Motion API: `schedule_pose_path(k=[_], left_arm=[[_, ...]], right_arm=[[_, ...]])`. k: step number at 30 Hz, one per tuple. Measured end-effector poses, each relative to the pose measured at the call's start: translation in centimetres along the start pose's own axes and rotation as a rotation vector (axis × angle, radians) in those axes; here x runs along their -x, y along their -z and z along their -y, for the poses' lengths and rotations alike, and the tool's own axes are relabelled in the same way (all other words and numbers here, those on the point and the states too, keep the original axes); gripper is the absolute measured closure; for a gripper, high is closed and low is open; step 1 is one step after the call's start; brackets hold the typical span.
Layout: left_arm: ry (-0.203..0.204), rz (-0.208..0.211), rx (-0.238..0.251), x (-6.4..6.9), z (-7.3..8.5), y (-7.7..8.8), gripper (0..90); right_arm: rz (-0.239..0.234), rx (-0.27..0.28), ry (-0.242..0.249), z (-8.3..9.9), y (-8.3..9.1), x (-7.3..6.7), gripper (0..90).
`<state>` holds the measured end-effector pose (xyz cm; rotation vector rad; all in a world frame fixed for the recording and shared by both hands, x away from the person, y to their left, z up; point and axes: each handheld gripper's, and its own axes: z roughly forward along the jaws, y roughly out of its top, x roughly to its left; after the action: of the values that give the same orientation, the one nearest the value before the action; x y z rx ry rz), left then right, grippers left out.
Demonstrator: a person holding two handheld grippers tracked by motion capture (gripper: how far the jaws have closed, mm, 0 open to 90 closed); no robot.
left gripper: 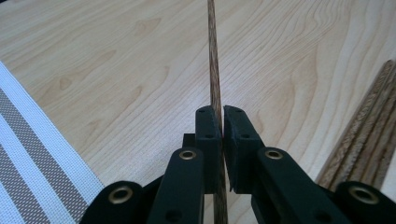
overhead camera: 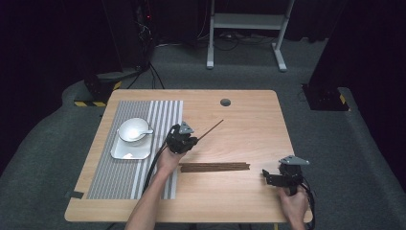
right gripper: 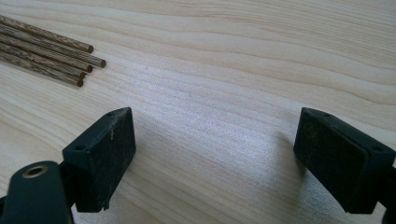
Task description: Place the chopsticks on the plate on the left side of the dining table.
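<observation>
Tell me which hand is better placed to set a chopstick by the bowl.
Left. Its gripper is already shut on a chopstick beside the striped mat holding the bowl; the right gripper is open, farther away.

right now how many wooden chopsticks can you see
5: one chopstick clamped in the left gripper, four in a bundle on the table near the open right gripper; more may be hidden underneath.

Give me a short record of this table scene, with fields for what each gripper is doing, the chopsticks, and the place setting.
left gripper: shut on a single chopstick, held off the table
right gripper: open, nothing between the jaws, near the table's right front corner
loose chopsticks: bundle lying flat on the table, between the two grippers
place setting: striped placemat at left, carrying a white square plate with a white bowl and spoon
</observation>
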<state>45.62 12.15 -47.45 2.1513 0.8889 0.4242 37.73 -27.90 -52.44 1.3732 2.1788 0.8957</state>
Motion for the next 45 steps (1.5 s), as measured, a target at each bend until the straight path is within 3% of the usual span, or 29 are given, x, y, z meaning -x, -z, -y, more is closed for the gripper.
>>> schedule_pose_path(k=[4,15,21,32,45], left_arm=[[-0.021,-0.012,0.007,0.1,0.0,0.9,84.5],[-0.025,-0.042,0.033,-0.1,0.6,3.3,84.5],[-0.024,-0.061,0.036,-0.2,1.0,4.0,84.5],[-0.060,-0.104,0.047,0.1,1.5,5.6,84.5],[-0.047,-0.143,0.050,-0.6,3.0,7.3,84.5]], right_arm=[[0.000,0.000,-0.003,0.0,0.0,0.0,12.5],[-0.001,0.000,0.000,0.0,0.0,0.0,12.5],[-0.001,0.000,0.000,0.0,0.0,0.0,12.5],[-0.002,0.000,0.000,0.0,0.0,0.0,12.5],[-0.001,0.000,0.000,0.0,0.0,0.0,12.5]])
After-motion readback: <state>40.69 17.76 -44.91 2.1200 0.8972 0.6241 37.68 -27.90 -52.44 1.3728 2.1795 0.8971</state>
